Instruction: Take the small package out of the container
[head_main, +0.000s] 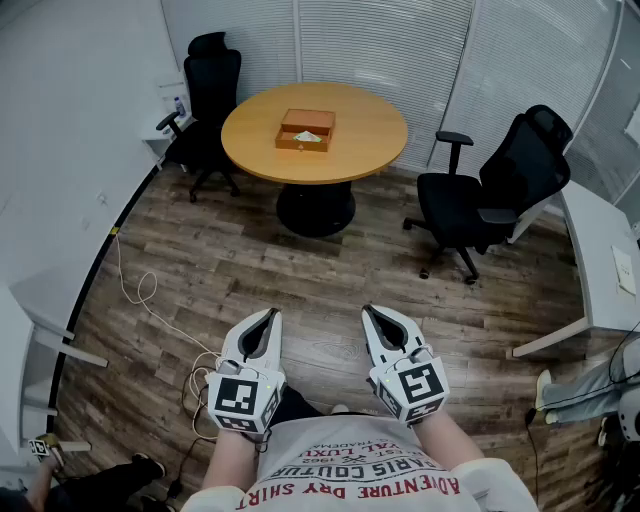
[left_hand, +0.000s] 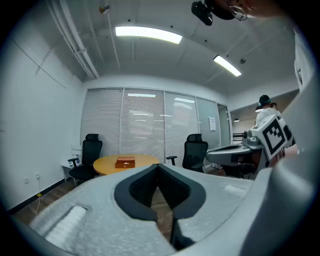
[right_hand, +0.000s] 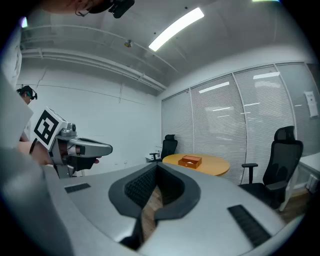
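I see a shallow orange-brown wooden container (head_main: 300, 146) sitting flat and open-topped near the middle of the round light-wood table (head_main: 370, 140), well away from me. Inside it lies a small pale package (head_main: 307, 136), whitish with a hint of green, towards the container's near side. It is too small from here for me to make out its exact shape.

Bright, even office light
We see ceiling light strips (left_hand: 148, 33) glowing overhead, a soft shadow under the round worktop (head_main: 360, 130), and fisheye bending with dark corners in both gripper views.
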